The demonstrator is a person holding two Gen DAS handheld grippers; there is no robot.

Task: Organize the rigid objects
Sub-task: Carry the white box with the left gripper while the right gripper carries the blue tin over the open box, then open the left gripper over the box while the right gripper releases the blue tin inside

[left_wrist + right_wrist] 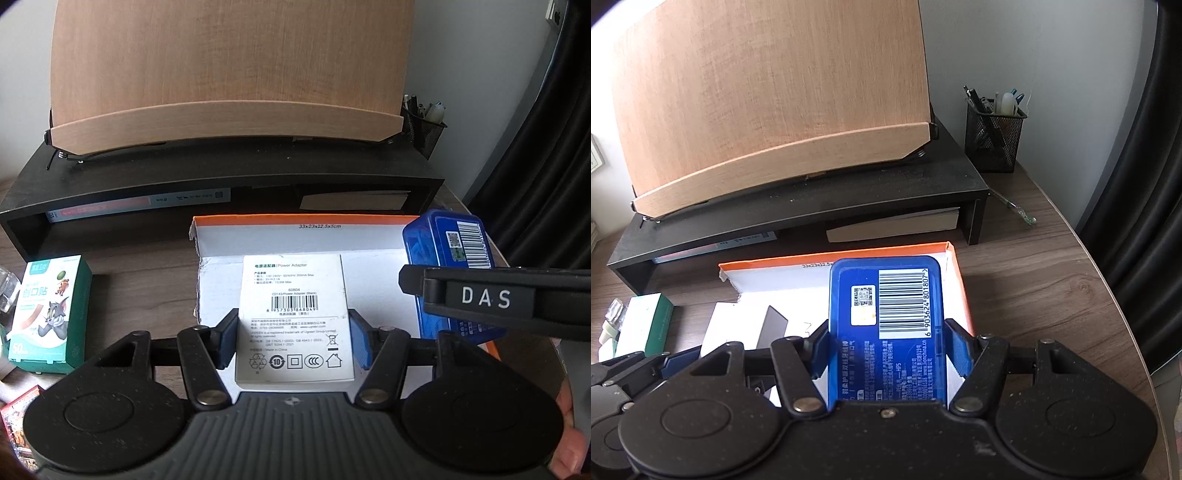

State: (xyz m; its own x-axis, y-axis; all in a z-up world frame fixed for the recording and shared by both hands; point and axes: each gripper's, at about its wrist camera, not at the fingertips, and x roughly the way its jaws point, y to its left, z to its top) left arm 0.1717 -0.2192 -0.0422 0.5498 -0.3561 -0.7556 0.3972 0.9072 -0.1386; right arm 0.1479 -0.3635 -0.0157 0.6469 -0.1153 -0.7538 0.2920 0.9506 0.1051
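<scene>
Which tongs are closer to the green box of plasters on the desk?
Left. The left tongs hold the white power adapter box just right of the green plaster box; the right tongs, holding the blue case, are further right, beyond them.

I am at a home-office desk. Evidence: wood-grain desk top [1052,266], black monitor riser [812,210] with papers tucked beneath, tilted wooden reading board [768,110] on top, mesh pen holder [993,140] with pens by the white wall, dark curtain [1145,147] alongside.
</scene>
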